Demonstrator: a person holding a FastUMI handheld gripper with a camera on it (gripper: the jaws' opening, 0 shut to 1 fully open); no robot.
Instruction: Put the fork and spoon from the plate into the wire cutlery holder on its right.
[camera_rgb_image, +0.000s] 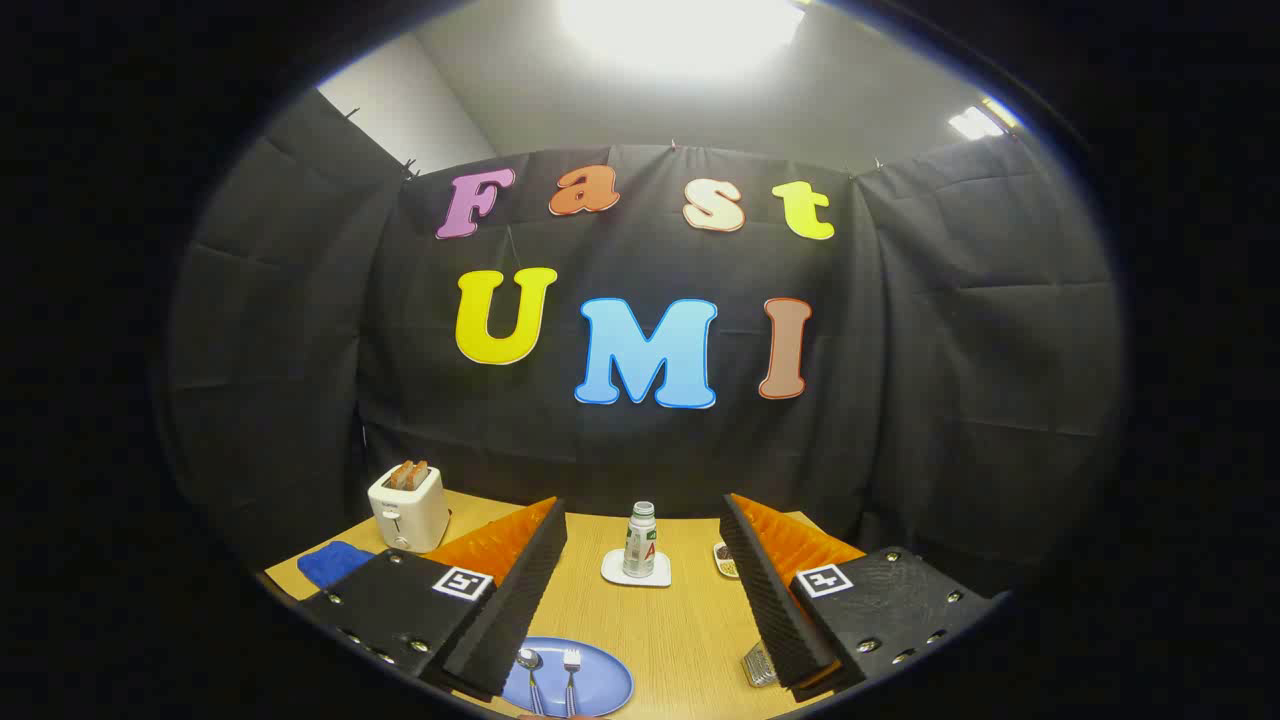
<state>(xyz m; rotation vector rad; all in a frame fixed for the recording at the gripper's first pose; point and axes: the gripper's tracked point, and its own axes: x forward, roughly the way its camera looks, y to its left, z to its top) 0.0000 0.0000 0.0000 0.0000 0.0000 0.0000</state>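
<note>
Gripper view: gripper (645, 600) open; bottle (640, 540) beyond.

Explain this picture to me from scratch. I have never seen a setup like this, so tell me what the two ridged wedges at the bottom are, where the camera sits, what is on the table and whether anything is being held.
The camera rides on a hand-held claw and looks forward along its two fingers. Those fingers are the ridged wedges; they stand wide apart and hold nothing.

Below them is a light wooden table. Between the fingers, nearest the camera, lies a round blue plate with a metal spoon and a metal fork side by side on it. By the right finger, a bit of the wire cutlery holder peeks out.

Further ahead, a small white-capped bottle stands on a white coaster. Beyond the left finger sit a white toaster with toast in it and a blue cloth.
</note>
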